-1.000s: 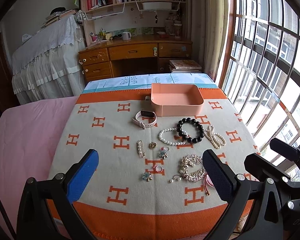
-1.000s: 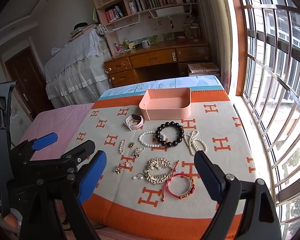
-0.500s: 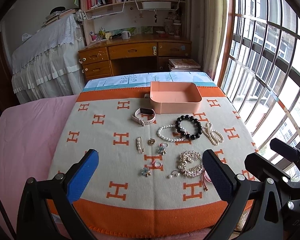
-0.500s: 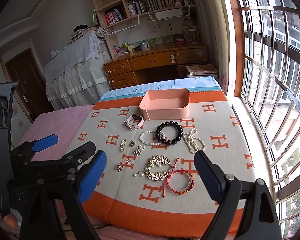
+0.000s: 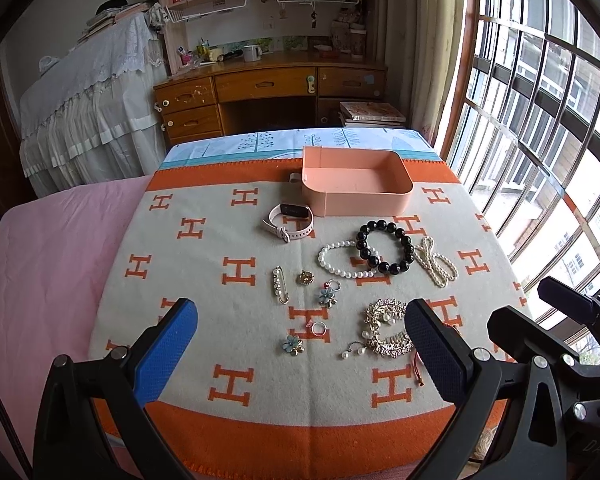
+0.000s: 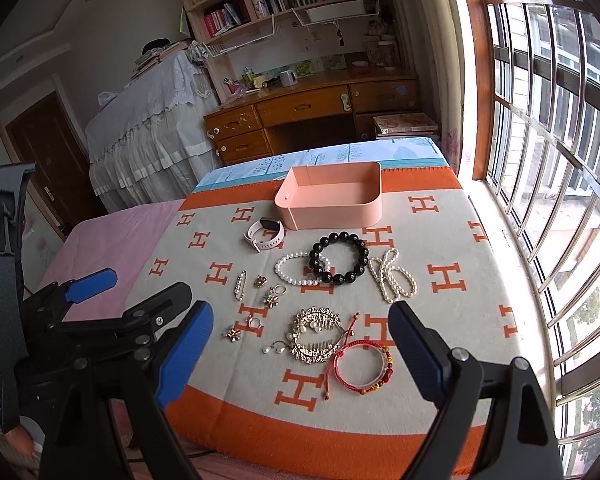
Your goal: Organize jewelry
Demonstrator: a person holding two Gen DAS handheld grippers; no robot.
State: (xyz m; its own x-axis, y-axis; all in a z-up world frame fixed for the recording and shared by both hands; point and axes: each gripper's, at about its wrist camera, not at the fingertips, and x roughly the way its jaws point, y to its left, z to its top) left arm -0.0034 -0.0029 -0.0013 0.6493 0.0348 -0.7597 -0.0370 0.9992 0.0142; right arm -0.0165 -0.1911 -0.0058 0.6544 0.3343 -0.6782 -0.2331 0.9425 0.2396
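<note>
Left wrist view, left hand-held gripper (image 5: pixel 300 344) spread apart and empty, its right finger (image 5: pixel 436 354) hiding the red cord bracelet (image 5: pixel 419 372), right hand-held gripper (image 6: pixel 300 344) likewise apart, pink tray (image 5: pixel 364 200) beyond.

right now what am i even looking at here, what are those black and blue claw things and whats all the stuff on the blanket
A person holds one hand-held gripper in each hand, and a camera on each looks forward between its two blue-padded fingers. One picture is from the left hand-held gripper, the other from the right hand-held gripper. Both are open and hold nothing. On the orange and cream blanket lie a pink tray with nothing visible inside, a white watch, a black bead bracelet, pearl strands, a gold hair comb, a red cord bracelet and small rings and brooches.
</note>
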